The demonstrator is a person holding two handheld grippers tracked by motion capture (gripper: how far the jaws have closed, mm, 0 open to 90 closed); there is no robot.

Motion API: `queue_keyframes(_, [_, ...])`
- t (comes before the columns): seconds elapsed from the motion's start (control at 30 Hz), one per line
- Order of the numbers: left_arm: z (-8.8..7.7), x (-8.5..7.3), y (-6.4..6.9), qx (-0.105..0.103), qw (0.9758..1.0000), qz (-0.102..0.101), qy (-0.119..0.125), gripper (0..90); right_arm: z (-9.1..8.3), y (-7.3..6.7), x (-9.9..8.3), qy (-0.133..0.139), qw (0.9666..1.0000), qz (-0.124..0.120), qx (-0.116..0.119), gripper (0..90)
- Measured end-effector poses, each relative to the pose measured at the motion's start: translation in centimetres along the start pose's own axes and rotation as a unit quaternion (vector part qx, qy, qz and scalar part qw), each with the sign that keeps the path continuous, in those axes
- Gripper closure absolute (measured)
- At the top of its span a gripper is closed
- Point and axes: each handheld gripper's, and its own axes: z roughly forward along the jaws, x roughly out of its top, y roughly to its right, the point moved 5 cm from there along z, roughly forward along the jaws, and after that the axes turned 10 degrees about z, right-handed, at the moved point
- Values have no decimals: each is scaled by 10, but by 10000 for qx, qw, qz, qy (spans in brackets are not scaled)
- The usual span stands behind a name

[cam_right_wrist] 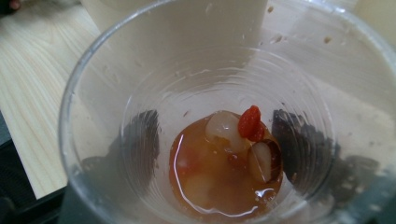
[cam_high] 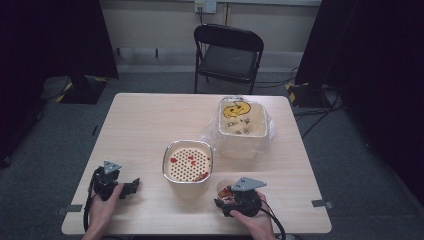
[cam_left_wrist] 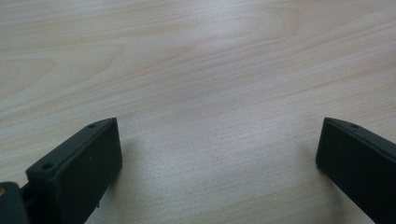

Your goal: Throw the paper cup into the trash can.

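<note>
The clear plastic cup (cam_right_wrist: 201,121), holding amber liquid, pale fruit and a red berry, stands at the counter's (cam_high: 145,120) near edge beside the strainer bowl (cam_high: 187,161). The right claw (cam_high: 226,199) clamps it; the left claw (cam_left_wrist: 219,168) gapes apart.

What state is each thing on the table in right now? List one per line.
Plastic cup: upright, a little amber liquid and fruit pieces at the bottom, gripped.
Strainer bowl: upright, a few red bits on its perforated insert.
Bag-lined bin: open.
Left hand-held gripper: jaws wide apart, nothing between.
Right hand-held gripper: closed on the cup.
</note>
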Motion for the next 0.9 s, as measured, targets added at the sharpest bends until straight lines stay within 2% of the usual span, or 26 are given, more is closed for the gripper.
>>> queue_keyframes(0.13, [0,0,0,-2,10000,1,0,0,-1,2,1,42,10000,21,32,394])
queue_keyframes(0.43, [0,0,0,-5,10000,9,-1,0,-9,6,9,217,9997,95,46,398])
queue_keyframes(0.73, [0,0,0,-5,10000,7,0,0,-21,13,27,497,9986,195,-44,400])
queue_keyframes(0.9, [0,0,0,-1,10000,0,1,0,-25,18,36,509,9981,310,-183,402])
